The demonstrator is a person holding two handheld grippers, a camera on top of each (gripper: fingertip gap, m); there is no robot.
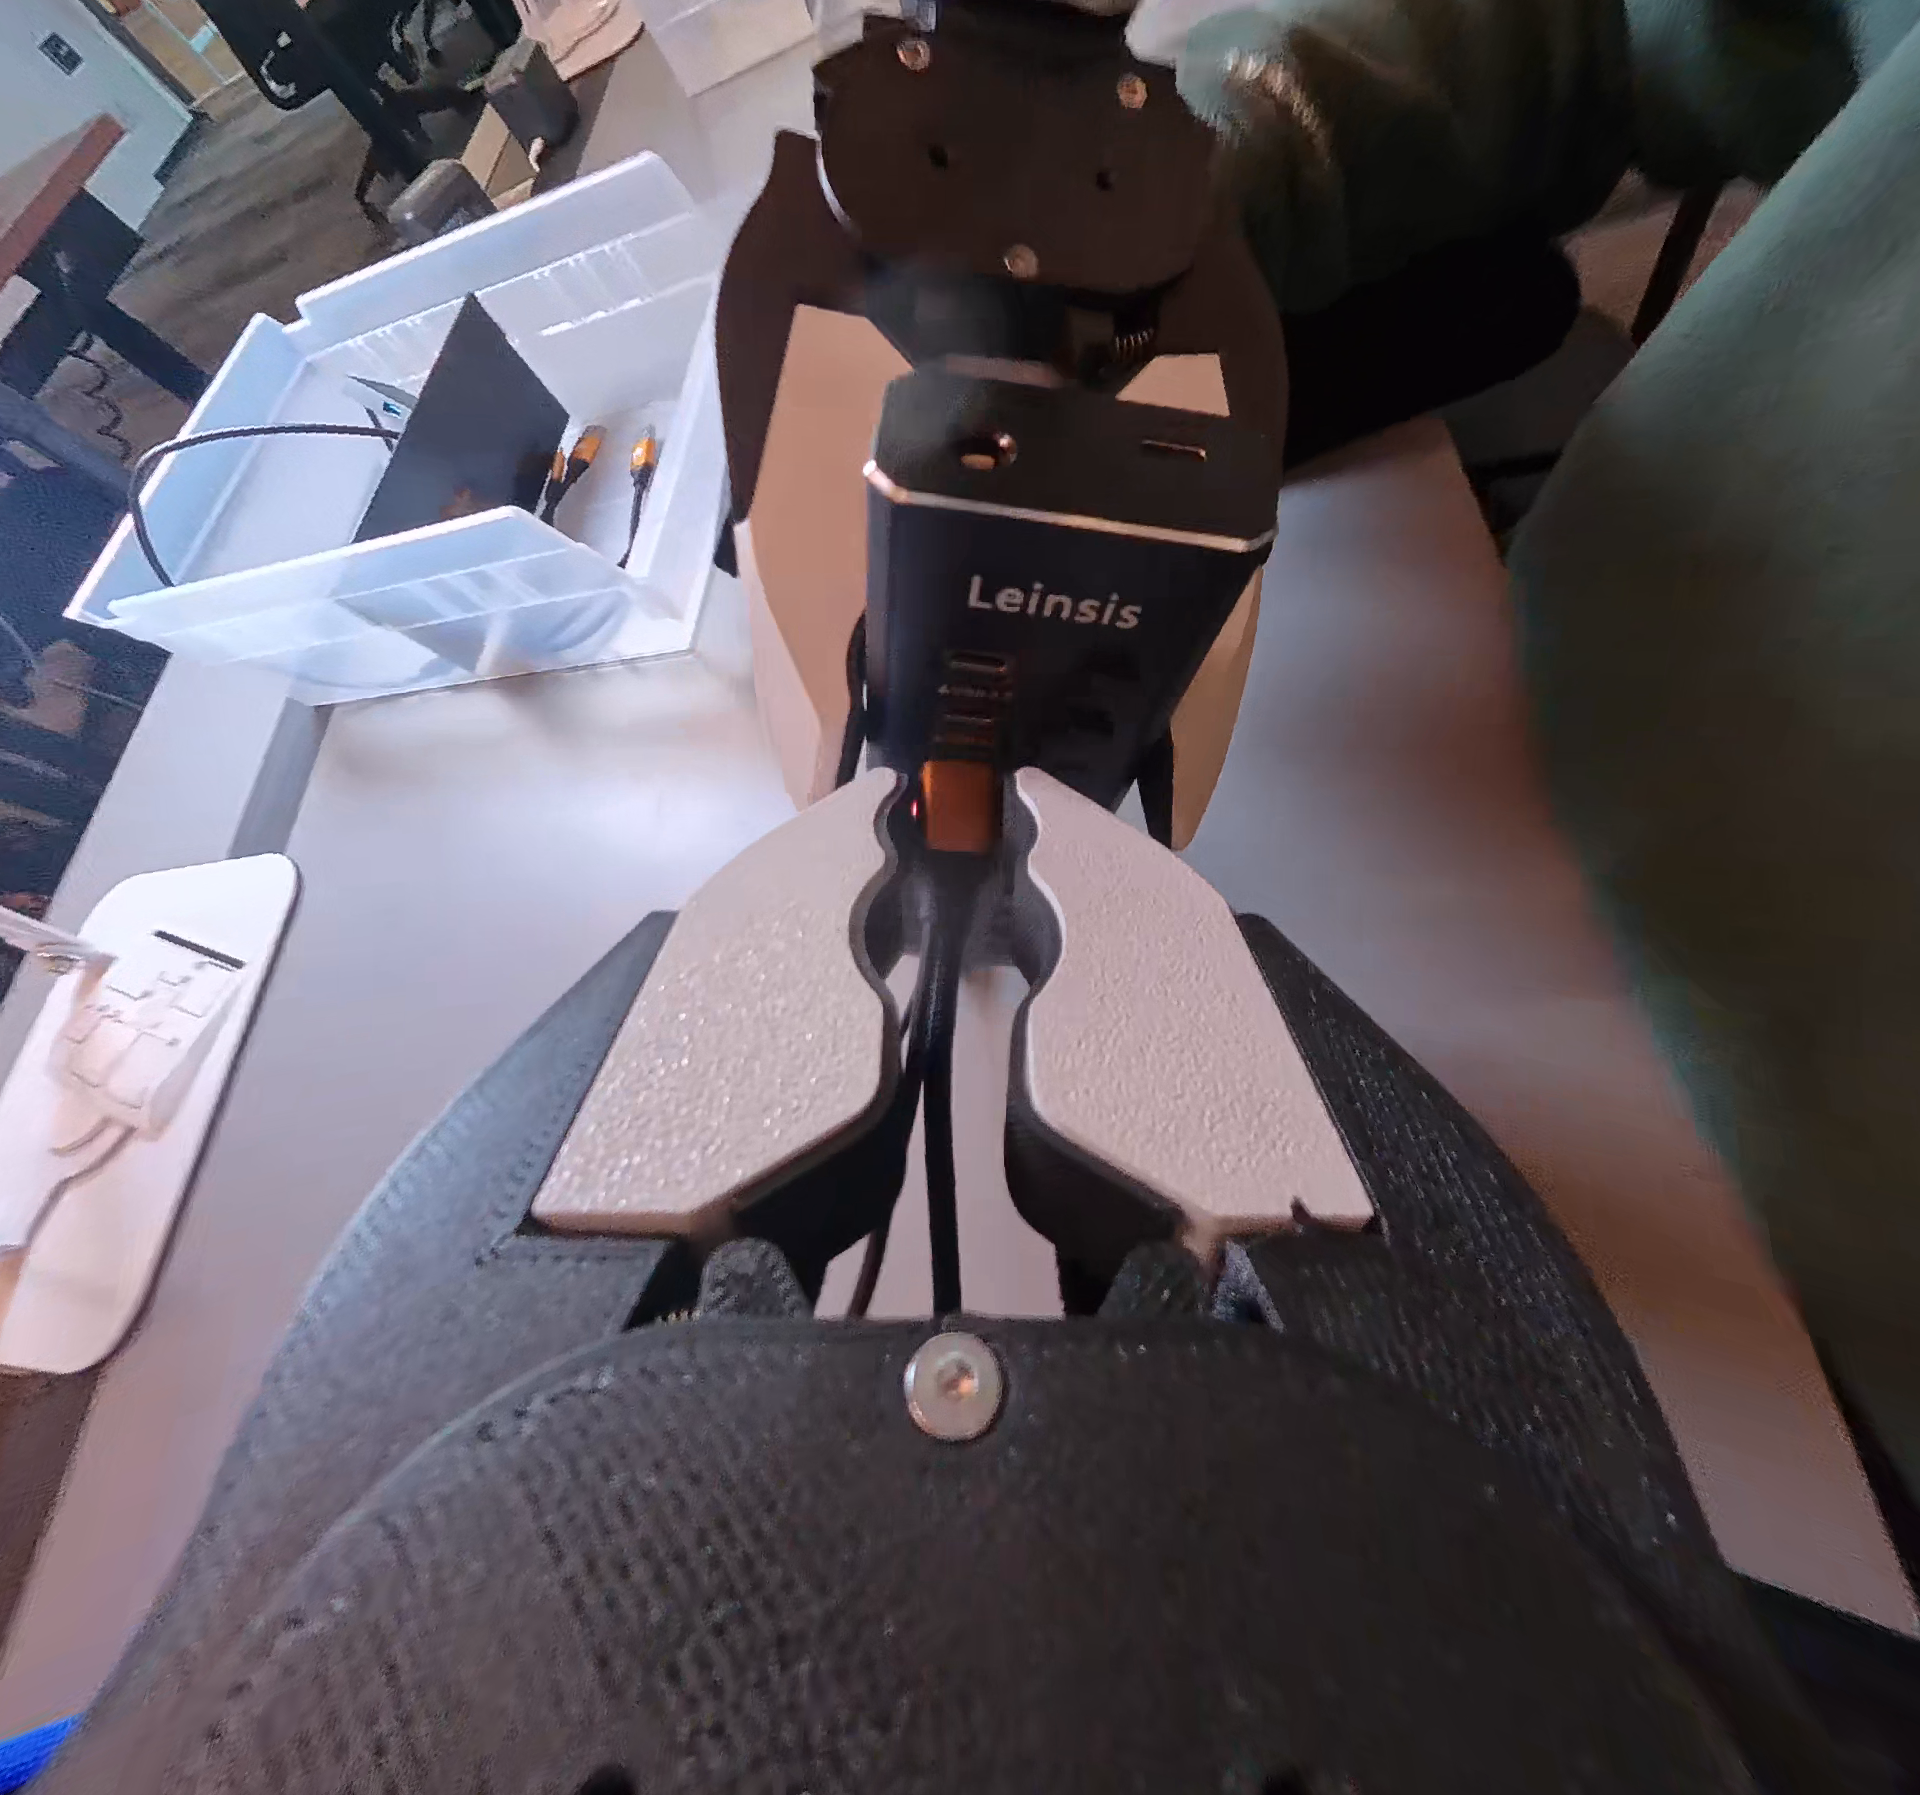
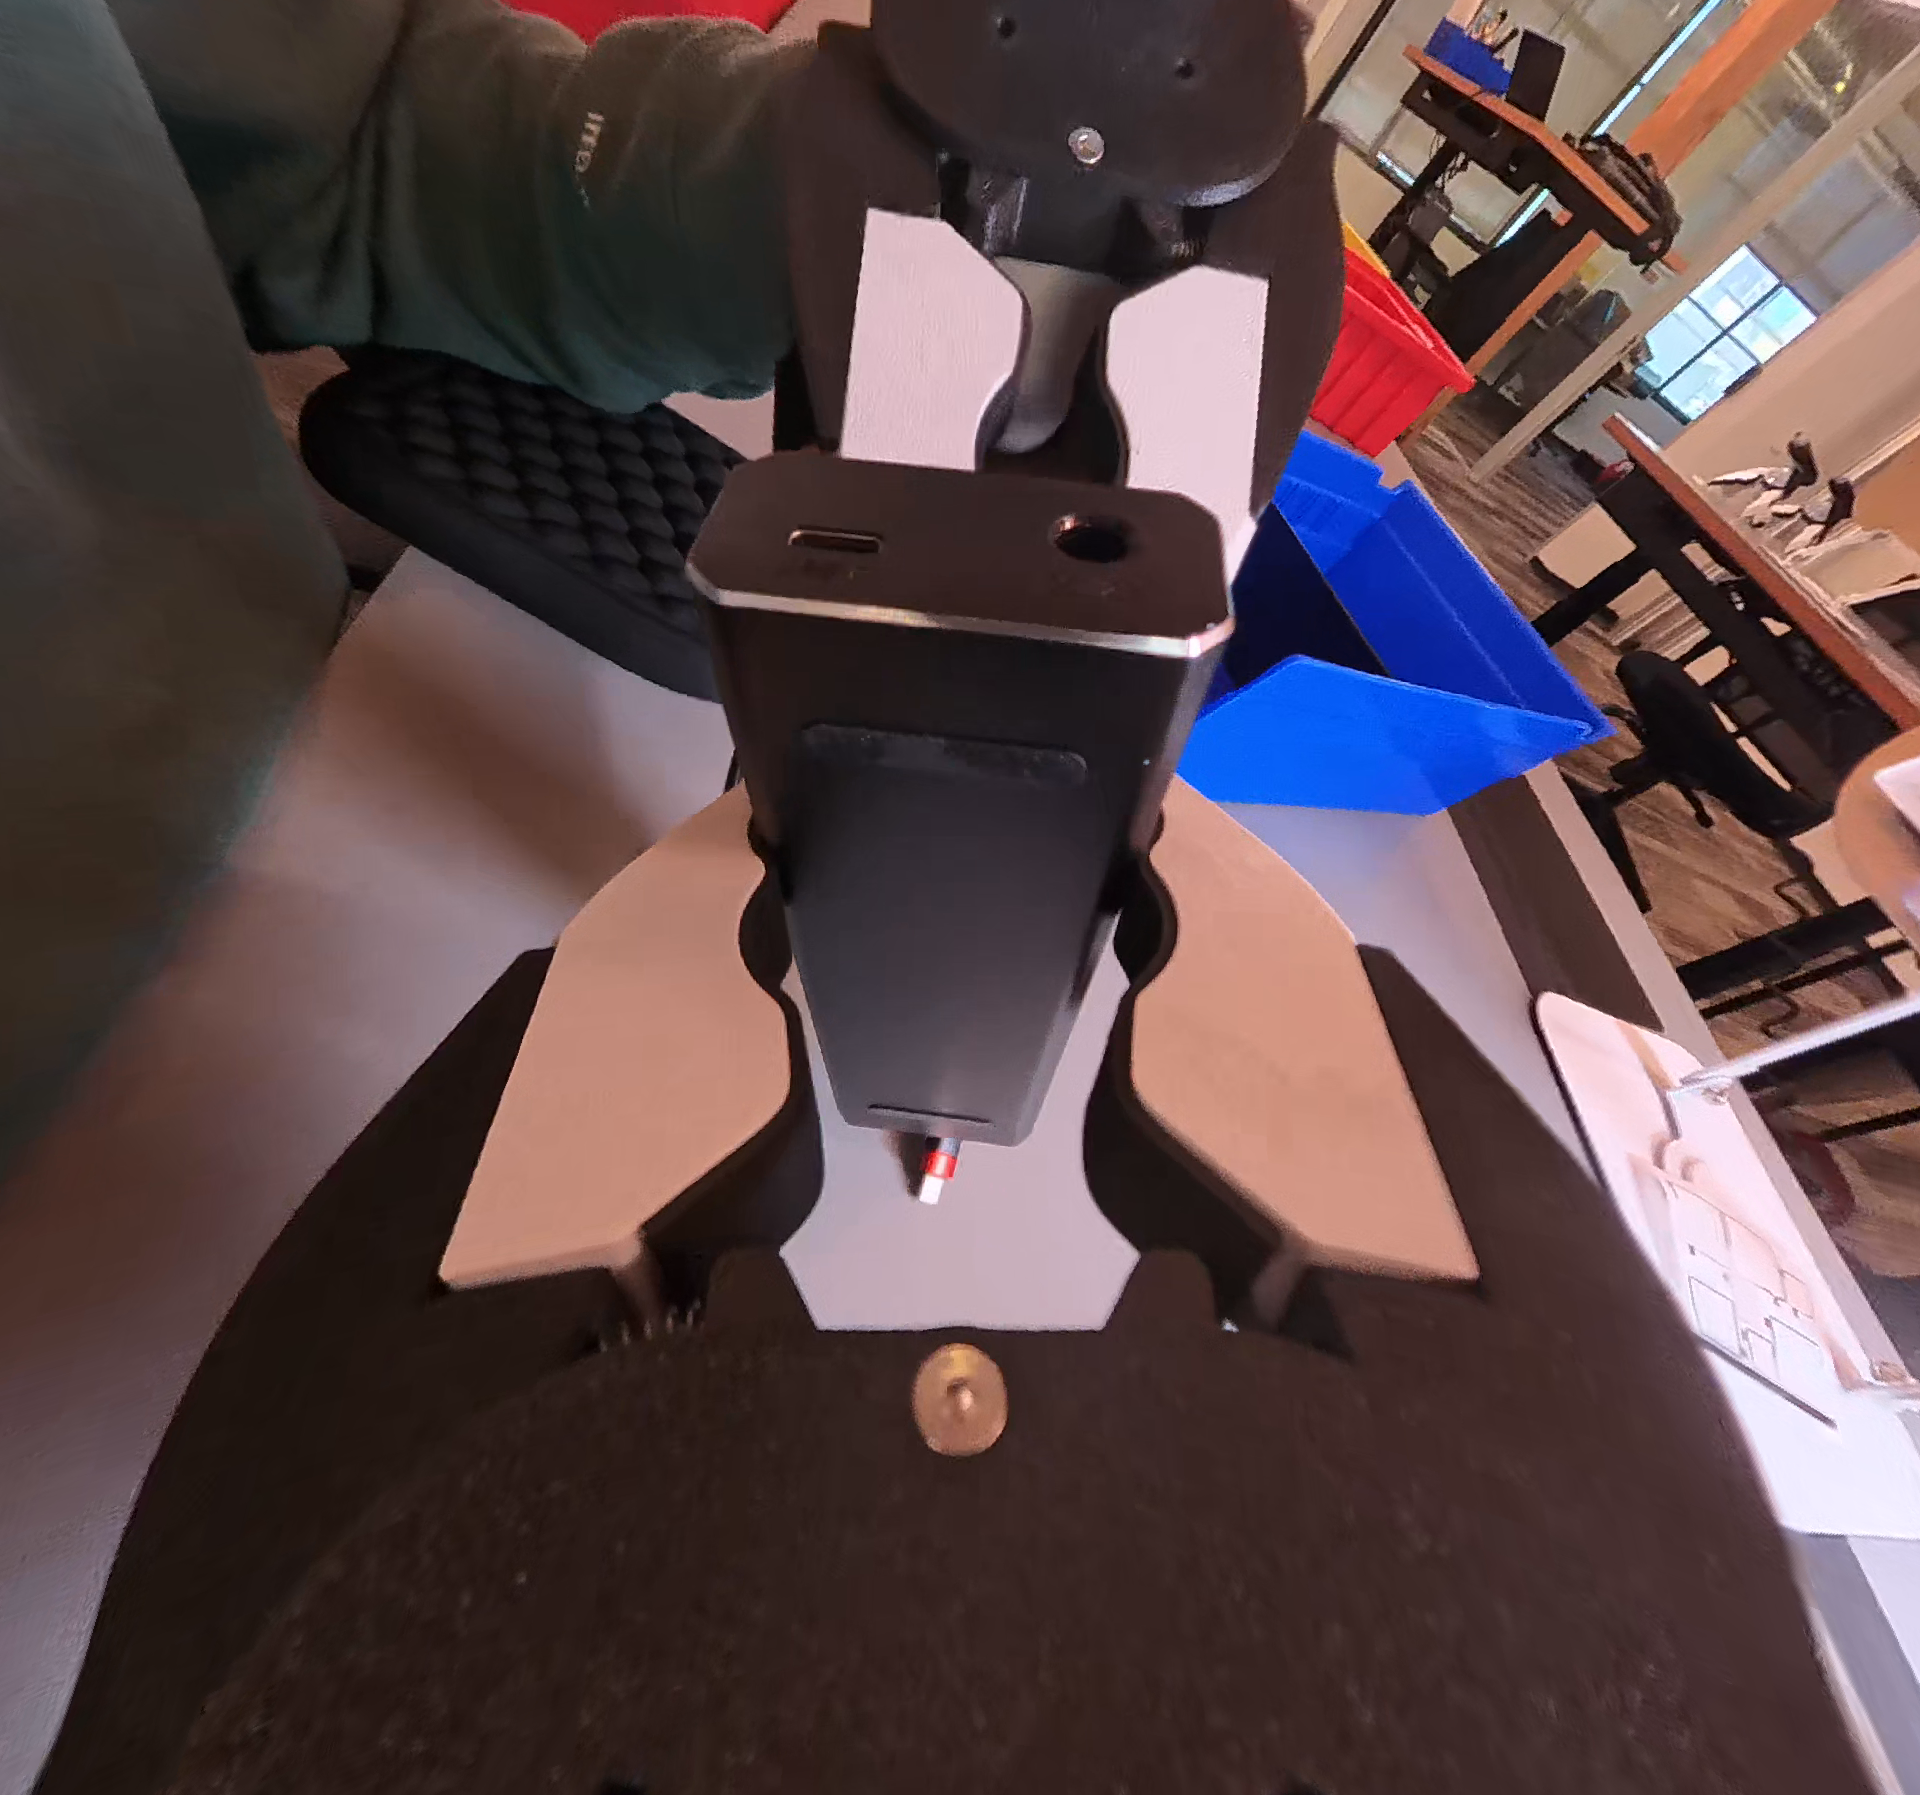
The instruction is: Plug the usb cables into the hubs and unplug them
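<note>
Between textured grey fingers (image 1: 769, 1007), orange metal plug (image 1: 958, 808), boxy black hub (image 1: 1060, 582)

the left gripper (image 1: 951, 815) is closed on an orange plug (image 1: 958, 810), whose black cable (image 1: 940, 1122) is seen between the fingers. just ahead, a black hub (image 1: 1060, 582) is held up by the right gripper (image 1: 997, 540). the plug is right at the hub's ports. off to the left, a clear box (image 1: 416, 540) with more cables is seen.
</note>
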